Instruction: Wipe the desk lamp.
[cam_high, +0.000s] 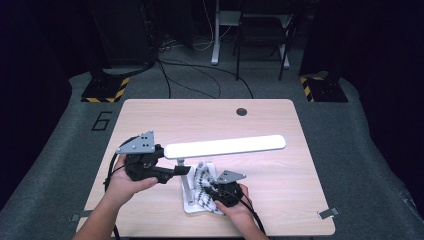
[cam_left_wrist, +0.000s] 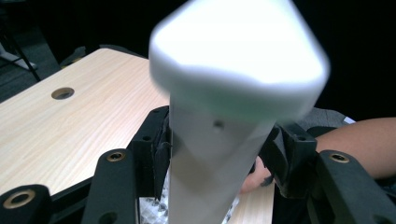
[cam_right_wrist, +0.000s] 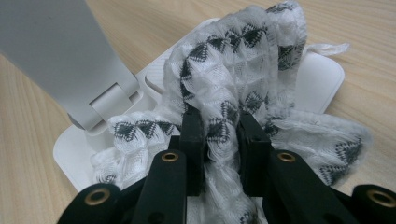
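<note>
Two things are in hand here: a white desk lamp (cam_high: 225, 146) and a patterned white cloth (cam_high: 204, 184). In the high view the lamp's base sits at lower centre of the frame on the tabletop (cam_high: 150, 120), with the cloth bunched on top of it. The lit head runs as a long bar toward the right of the frame.

My right gripper (cam_high: 218, 192) has its fingers closed on a fold of the cloth; in the right gripper view the fabric (cam_right_wrist: 233, 88) is pinched between the two black pads, just beside the lamp's hinge. It looks soft, light and limp, so I judge it will drape and drag rather than lift as one piece. A grip on a thick fold near the middle seems the safest hold.

My left gripper (cam_high: 180, 170) is at the left end of the lamp head. In the left gripper view the white arm (cam_left_wrist: 210, 163) stands between the fingers, which look parted around it; the picture is blurred, and I can't be sure the pads touch it. The lamp reads as stiff, smooth plastic, likely slippery, and hinged, so I'd hold the flat arm sides, not the glowing head.
</note>
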